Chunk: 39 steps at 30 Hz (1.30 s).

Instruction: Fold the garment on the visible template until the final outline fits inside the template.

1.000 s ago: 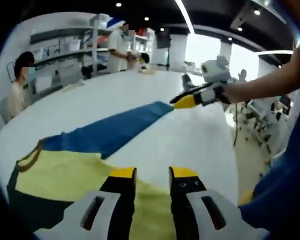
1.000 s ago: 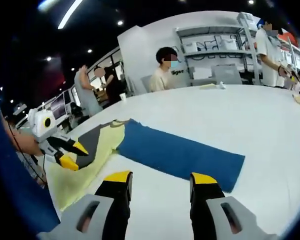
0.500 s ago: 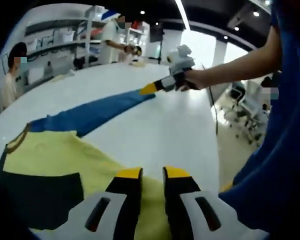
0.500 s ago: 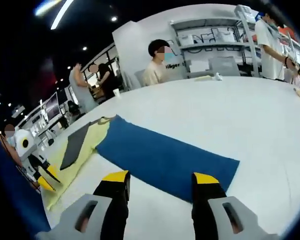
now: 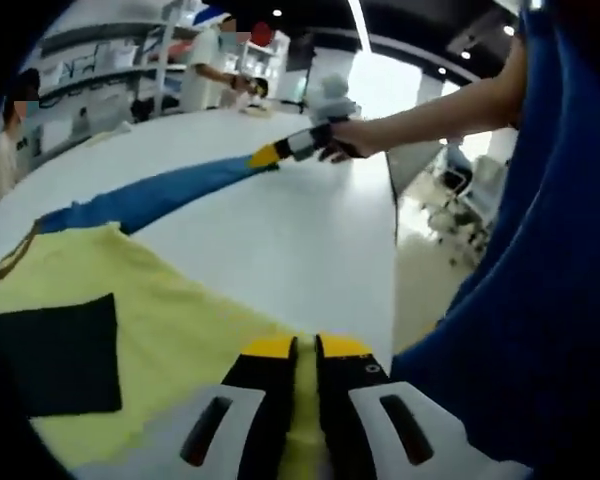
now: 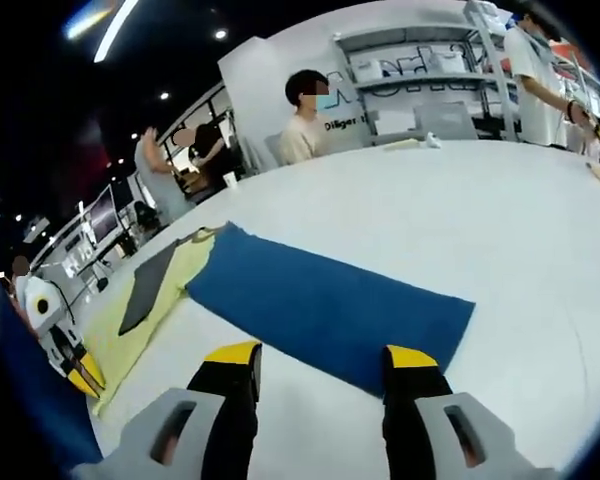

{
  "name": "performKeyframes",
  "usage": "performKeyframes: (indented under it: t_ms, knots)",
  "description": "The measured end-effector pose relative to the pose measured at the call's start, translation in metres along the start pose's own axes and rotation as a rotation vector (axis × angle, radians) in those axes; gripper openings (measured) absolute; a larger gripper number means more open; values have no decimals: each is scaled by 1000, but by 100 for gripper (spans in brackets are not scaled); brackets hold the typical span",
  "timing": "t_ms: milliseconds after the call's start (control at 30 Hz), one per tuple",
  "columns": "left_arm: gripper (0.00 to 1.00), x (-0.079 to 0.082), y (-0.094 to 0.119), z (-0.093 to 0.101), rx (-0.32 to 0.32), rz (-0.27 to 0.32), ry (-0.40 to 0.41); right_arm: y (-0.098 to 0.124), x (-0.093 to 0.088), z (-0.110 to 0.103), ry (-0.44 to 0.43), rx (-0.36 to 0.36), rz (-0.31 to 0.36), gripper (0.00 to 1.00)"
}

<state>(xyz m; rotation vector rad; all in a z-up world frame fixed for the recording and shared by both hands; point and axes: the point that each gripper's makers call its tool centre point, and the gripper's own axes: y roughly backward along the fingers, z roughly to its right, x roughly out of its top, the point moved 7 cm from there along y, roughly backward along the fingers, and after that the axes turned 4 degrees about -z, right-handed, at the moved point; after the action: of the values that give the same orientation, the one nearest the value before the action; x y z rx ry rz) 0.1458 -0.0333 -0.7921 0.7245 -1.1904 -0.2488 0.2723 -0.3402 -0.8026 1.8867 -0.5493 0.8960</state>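
Garment (image 5: 150, 320) flat on white table (image 5: 310, 240): yellow body, dark panel, blue sleeve (image 6: 325, 305) stretched out. Left gripper (image 5: 294, 348) jaws nearly together, yellow hem between them. Right gripper (image 6: 320, 358) jaws apart, above sleeve's near edge. Template not discernible. Wall lettering behind seated person (image 6: 305, 115) too blurred to read.

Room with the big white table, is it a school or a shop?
Neither, probably: it looks like a lab or workshop. Shelves with boxes line the wall, people work at the white table, and screens stand nearby.
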Motion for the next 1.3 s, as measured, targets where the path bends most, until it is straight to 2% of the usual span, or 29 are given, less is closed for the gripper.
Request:
performKeyframes:
  t_ms: [67, 133, 200, 233, 267, 333, 567, 733, 867, 933, 1000, 1100, 1167, 1300]
  knots:
    - [7, -1, -1, 1, -4, -3, 4, 0, 0, 1, -5, 3, 2, 47]
    - [6, -6, -3, 7, -21, -30, 1, 0, 1, 2, -12, 5, 6, 46]
    - [3, -19, -9, 19, -70, -78, 18, -1, 1, 6, -6, 3, 2, 45]
    - [2, -15, -10, 20, -53, -7, -20, -1, 1, 6, 2, 1, 0, 45]
    - [1, -20, -9, 20, -45, -43, 11, -1, 1, 7, 5, -2, 0, 45]
    - [2, -25, -6, 18, -34, -30, 51, -2, 3, 12, -1, -1, 4, 45]
    - [2, -26, -4, 23, 1, -29, 35, -7, 10, 24, 8, -4, 8, 45]
    - [1, -29, -2, 26, 12, -33, 45, -11, 17, 39, 5, -10, 14, 42]
    - [1, -32, 1, 25, 14, -37, 50, -12, 19, 38, 5, -11, 15, 42]
    - [2, -31, 3, 24, 17, -57, 72, -12, 20, 37, 6, -7, 13, 48]
    - [7, -27, 5, 25, 13, -63, 77, -13, 20, 35, 48, -2, -8, 50]
    - [10, -22, 8, 24, 21, -42, 80, -8, 21, 29, 81, 7, 3, 44]
    - [9, -10, 15, 18, 54, 11, 89, 7, 21, 30, 79, 5, 27, 46]
    - [8, -4, 21, 11, 85, 36, 98, 20, 16, 34, 49, -11, 23, 44]
